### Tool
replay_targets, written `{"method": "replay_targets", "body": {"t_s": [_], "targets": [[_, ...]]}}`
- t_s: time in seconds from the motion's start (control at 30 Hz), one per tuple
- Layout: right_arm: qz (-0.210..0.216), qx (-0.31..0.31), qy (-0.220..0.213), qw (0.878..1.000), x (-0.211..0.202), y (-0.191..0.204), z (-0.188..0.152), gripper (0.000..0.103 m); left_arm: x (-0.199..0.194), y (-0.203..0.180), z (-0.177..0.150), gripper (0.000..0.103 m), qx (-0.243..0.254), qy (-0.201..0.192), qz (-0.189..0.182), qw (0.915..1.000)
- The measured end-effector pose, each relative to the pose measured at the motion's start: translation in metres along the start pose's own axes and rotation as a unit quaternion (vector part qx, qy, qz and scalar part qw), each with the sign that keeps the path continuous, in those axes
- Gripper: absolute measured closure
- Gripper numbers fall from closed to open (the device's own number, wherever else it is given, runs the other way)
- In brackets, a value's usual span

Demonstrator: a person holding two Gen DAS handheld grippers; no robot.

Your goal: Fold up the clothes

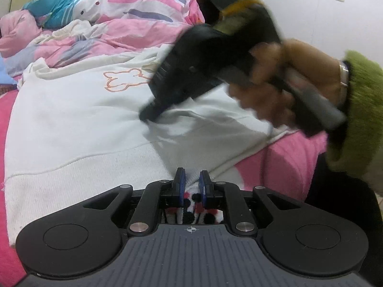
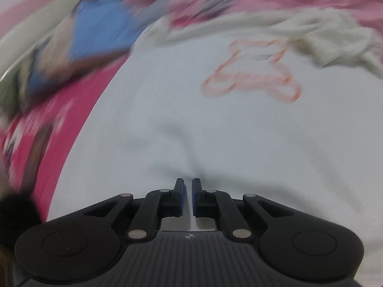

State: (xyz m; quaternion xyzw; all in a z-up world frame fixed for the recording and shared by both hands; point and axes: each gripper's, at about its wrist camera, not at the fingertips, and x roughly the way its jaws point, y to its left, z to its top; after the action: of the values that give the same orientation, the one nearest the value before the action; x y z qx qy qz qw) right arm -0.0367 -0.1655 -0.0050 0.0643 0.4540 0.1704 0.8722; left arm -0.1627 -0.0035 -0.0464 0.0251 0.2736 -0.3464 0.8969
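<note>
We note a bed [image 1: 282, 165] with a pink cover and a rumpled pink quilt [image 1: 134, 24] at twelve o'clock. A white sweatshirt [image 1: 79, 110], bearing an orange outline drawing [image 1: 124, 80], lies spread across the bed. At three o'clock in the left view, a hand [image 1: 282, 79] in a green fuzzy sleeve [image 1: 361, 110] carries the right hand-held gripper [image 2: 188, 186], tips on the sweatshirt. Its jaws stand narrowly apart with a thin ridge of white cloth between them. The left hand-held gripper [image 1: 193, 179] holds narrow at the sweatshirt's hem edge; whether it pinches cloth we cannot tell.
</note>
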Motion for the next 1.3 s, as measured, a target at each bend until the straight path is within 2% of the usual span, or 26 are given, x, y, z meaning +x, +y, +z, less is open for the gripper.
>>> {"method": "replay_targets", "body": {"t_s": [0.1,0.2,0.3,0.37,0.47,0.53,0.6,0.67,0.8,0.9,0.97,1.07,1.13,1.23,1.3], "targets": [[0.004,0.015,-0.006,1.000,-0.017,-0.011,0.003,0.096,-0.001,0.001,-0.001,0.091,0.000,-0.001,-0.001,1.0000],[0.001,-0.032,0.008,0.999,-0.050,-0.018,-0.013,0.092,0.000,0.003,-0.001,0.091,-0.004,-0.001,-0.004,1.0000],[-0.042,-0.034,0.025,0.998,-0.058,-0.032,-0.034,0.088,-0.001,0.003,-0.001,0.091,-0.003,-0.001,-0.006,1.0000],[-0.077,-0.005,0.012,0.997,-0.043,-0.050,-0.032,0.091,-0.001,0.003,-0.001,0.091,0.000,0.000,-0.004,1.0000],[-0.034,0.111,-0.029,0.993,-0.034,-0.082,-0.015,0.091,0.000,0.002,-0.001,0.091,0.003,0.001,-0.002,1.0000],[-0.024,0.151,-0.048,0.987,-0.035,-0.095,-0.006,0.091,0.000,0.003,0.000,0.091,-0.001,0.002,-0.003,1.0000],[-0.037,0.160,-0.055,0.985,-0.048,-0.103,-0.005,0.089,0.000,0.003,-0.001,0.091,-0.001,0.001,-0.003,1.0000],[-0.041,0.139,-0.054,0.988,-0.069,-0.107,-0.011,0.089,0.000,0.004,-0.002,0.091,0.000,0.000,-0.005,1.0000],[-0.052,0.103,-0.017,0.993,-0.093,-0.111,-0.035,0.088,0.000,0.006,-0.002,0.091,-0.001,-0.001,-0.008,1.0000],[-0.072,0.144,-0.013,0.987,-0.074,-0.138,-0.030,0.092,0.001,0.005,-0.002,0.091,-0.001,-0.001,-0.006,1.0000],[-0.061,0.198,-0.045,0.977,-0.067,-0.161,-0.020,0.095,0.001,0.003,-0.002,0.091,0.003,-0.001,-0.003,1.0000],[-0.070,0.242,-0.082,0.964,-0.077,-0.181,-0.010,0.092,0.001,0.004,-0.002,0.091,0.003,-0.001,-0.004,1.0000],[-0.052,0.247,-0.078,0.964,-0.093,-0.185,-0.018,0.091,0.000,0.005,-0.002,0.091,0.001,-0.002,-0.007,1.0000],[-0.020,0.226,-0.063,0.972,-0.114,-0.179,-0.040,0.087,0.001,0.007,-0.002,0.091,0.000,-0.002,-0.011,0.9999],[-0.023,0.223,-0.039,0.974,-0.110,-0.181,-0.048,0.087,0.001,0.007,-0.002,0.091,0.000,-0.002,-0.011,0.9999]]}}
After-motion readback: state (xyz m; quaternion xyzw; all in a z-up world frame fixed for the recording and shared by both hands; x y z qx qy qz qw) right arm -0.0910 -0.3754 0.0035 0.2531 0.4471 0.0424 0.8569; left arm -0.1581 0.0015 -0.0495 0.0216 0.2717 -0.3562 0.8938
